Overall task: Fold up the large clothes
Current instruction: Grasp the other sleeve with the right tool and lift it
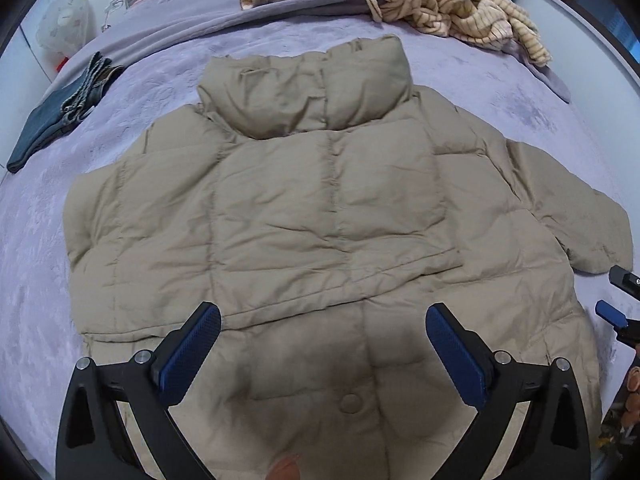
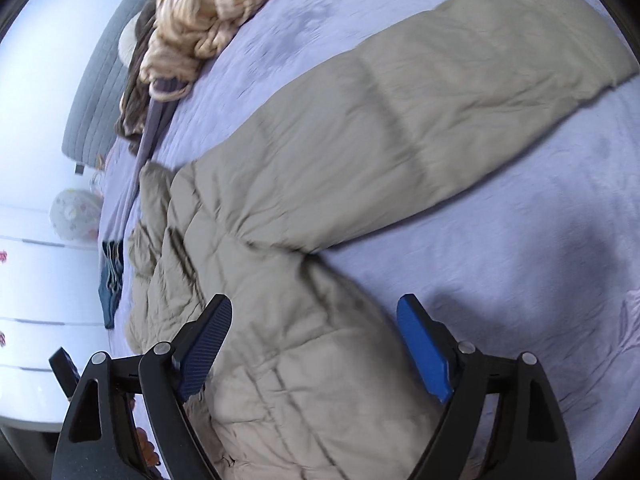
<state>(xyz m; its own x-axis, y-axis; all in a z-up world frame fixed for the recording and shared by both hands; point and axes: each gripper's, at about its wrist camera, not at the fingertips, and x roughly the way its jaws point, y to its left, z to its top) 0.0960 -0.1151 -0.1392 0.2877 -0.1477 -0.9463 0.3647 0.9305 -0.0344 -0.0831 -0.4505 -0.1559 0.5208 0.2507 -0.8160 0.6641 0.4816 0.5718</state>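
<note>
A tan puffer jacket (image 1: 320,208) lies flat on the lilac bed, collar at the far end, one side panel folded over its middle. My left gripper (image 1: 322,320) hovers above the jacket's near hem, open, its blue pads wide apart with nothing between them. In the right wrist view the same jacket (image 2: 320,208) stretches away, its sleeve (image 2: 480,80) spread out to the upper right. My right gripper (image 2: 316,312) stands open over the jacket's edge, holding nothing. Its fingertips (image 1: 612,312) also show at the right edge of the left wrist view.
Folded jeans (image 1: 60,112) lie on the bed's left side. A heap of striped cream and brown clothes (image 1: 440,0) sits at the far end, by a grey headboard (image 2: 100,92). White drawers (image 2: 36,300) stand beside the lilac bedspread (image 2: 540,260).
</note>
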